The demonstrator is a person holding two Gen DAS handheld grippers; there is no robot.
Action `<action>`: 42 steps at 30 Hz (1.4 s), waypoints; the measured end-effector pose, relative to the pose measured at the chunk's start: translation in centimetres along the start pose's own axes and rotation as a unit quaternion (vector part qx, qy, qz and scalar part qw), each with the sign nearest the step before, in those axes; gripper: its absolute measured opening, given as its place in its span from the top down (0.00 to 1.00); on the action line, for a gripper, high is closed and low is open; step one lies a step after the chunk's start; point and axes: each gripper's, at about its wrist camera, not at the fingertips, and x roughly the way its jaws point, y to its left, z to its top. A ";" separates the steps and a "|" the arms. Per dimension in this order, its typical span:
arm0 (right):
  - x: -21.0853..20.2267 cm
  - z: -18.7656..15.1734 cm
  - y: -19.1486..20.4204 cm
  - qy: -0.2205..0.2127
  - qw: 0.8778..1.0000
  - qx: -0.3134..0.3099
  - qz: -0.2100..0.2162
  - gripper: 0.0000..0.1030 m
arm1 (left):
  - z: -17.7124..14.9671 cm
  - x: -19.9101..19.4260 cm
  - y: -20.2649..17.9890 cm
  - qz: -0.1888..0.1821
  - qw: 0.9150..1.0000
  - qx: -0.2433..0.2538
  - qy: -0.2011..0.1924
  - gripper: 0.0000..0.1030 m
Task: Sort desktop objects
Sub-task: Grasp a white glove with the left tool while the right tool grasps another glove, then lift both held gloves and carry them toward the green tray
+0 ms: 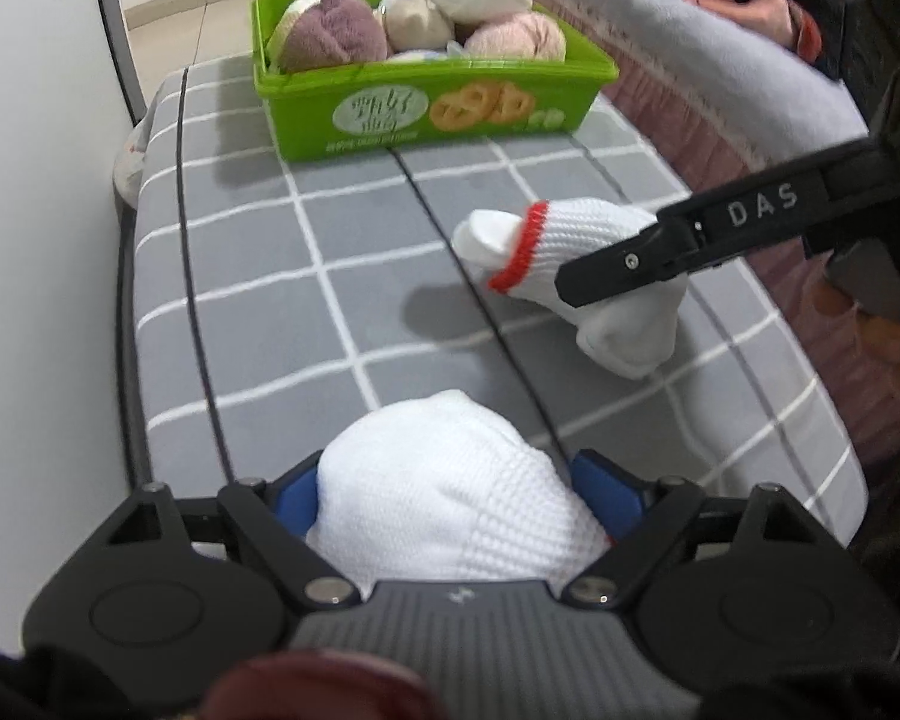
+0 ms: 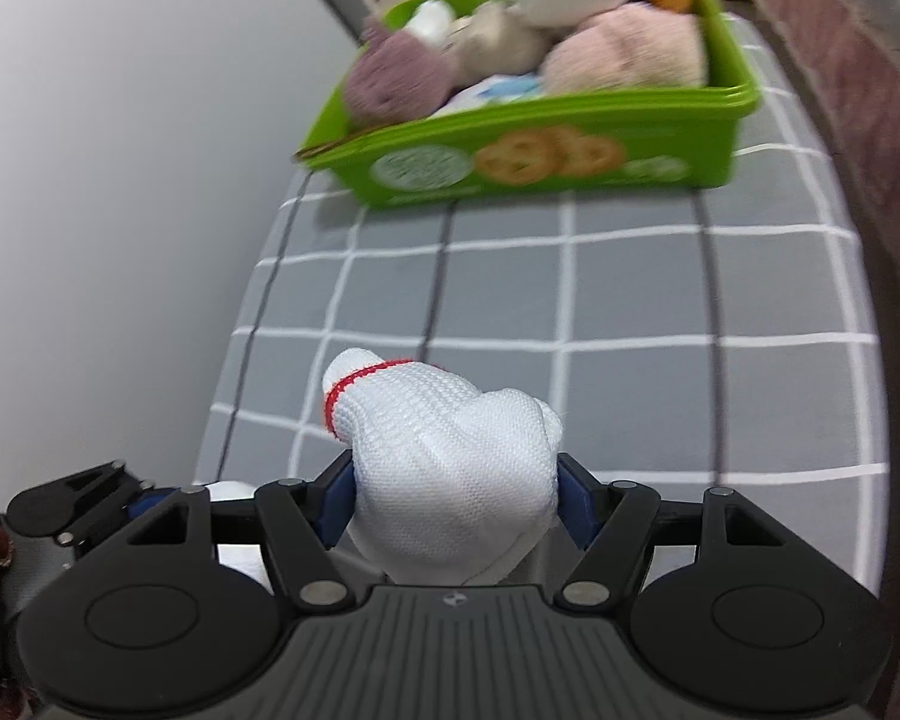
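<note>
Far left on the grey cloth with white grid lines (image 1: 258,276) stands the green plastic bin with biscuit pictures on its side (image 1: 426,105), already heaped with rolled soft bundles: a mauve one (image 1: 336,39), a beige one, a pink one, a white one on top. It looks close to full.

My left gripper (image 1: 450,498) is near, at the middle of the cloth. Its blue pads (image 1: 297,501) are closed narrow on a white knitted cotton bundle (image 1: 444,480), which bulges forward out of the grip and hides the fingertips.

To the right and a little farther, my right gripper (image 2: 453,510) is clamped on a second white knitted glove bundle with a red cuff band (image 2: 444,456). In the left wrist view this bundle (image 1: 570,264) hangs clear of the cloth, a loose end drooping below the black finger.

Handling, judged: both bundles are light, soft and compressible, not fragile, and the knit gives good friction against the pads. The risk is unrolling rather than slipping; the drooping end could snag on the bin rim. Best hold is across the thick middle of the roll, as now. The heap in the bin may shed a bundle placed high, so low gaps are safer.
</note>
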 end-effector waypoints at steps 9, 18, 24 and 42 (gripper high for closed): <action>-0.3 0.5 -1.9 -0.005 0.999 0.008 -0.050 0.34 | 1.4 1.6 -1.1 0.029 0.999 0.022 -0.021 0.14; 0.3 0.4 -1.9 0.004 0.998 0.009 -0.054 0.32 | 1.6 1.6 -1.4 0.028 0.999 0.020 -0.017 0.05; 0.6 0.6 -1.8 0.004 0.999 0.010 -0.054 0.29 | 1.6 0.9 -1.1 0.024 1.000 0.011 -0.017 0.01; 0.8 0.4 -1.4 -0.005 0.998 -0.012 -0.061 0.33 | 1.1 0.2 -0.6 0.022 1.000 -0.003 -0.023 0.28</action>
